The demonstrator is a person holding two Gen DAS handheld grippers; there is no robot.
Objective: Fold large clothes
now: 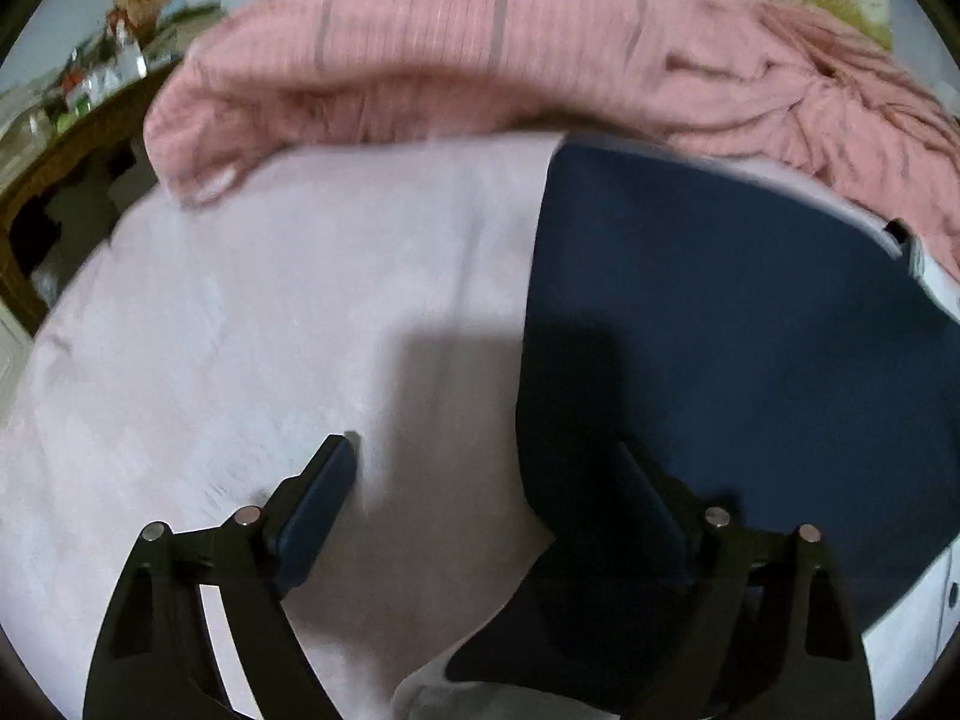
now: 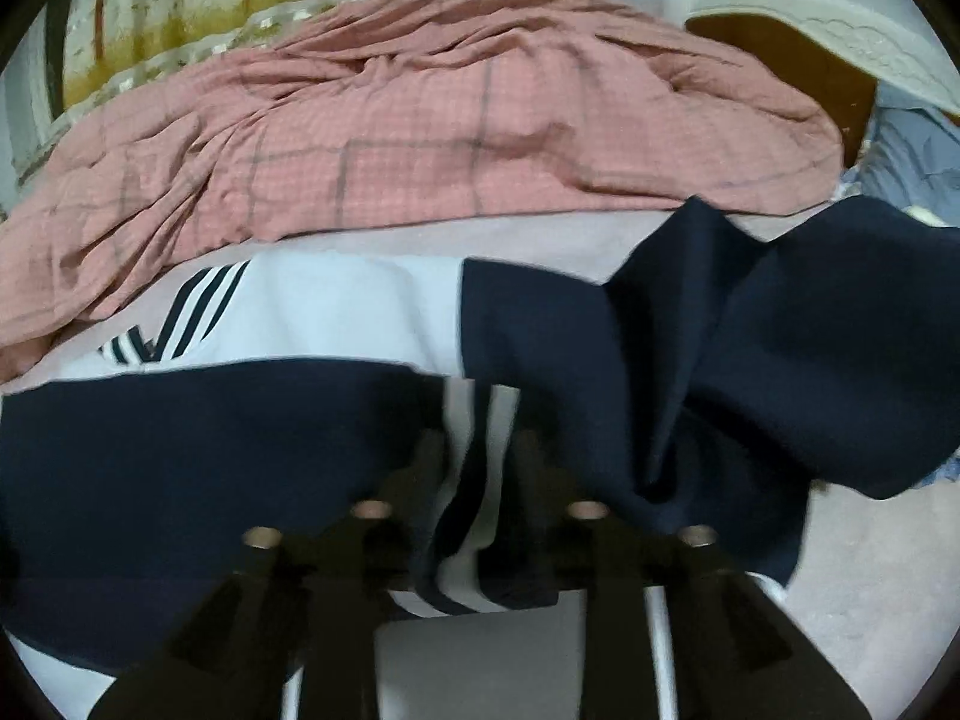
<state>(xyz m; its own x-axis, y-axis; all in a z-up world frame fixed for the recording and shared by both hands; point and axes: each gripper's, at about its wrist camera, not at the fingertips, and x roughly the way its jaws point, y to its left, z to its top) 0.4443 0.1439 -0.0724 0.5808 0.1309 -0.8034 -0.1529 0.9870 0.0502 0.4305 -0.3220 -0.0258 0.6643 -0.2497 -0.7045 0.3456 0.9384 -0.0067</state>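
1. Navy-and-white garment (image 2: 336, 324) lies spread on the pale pink sheet (image 1: 270, 300), just in front of the rumpled pink checked blanket (image 2: 420, 138).
2. Right gripper (image 2: 474, 450): jaws partly apart, striped fabric between them; whether they're pinching it, can't tell.
3. Left gripper (image 1: 486, 468): jaws wide apart, holding nothing, straddling the navy edge.
4. Only the left view catches the cluttered wooden table (image 1: 66, 138); only the right shows the stripes.

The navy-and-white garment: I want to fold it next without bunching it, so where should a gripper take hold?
Probably the navy-and-white garment's straight left edge, seen in the left wrist view. It lies flat on the pale sheet, so the open left gripper, already straddling that edge, can come from above and pinch it. The bunched navy flap gives a poorer grip.
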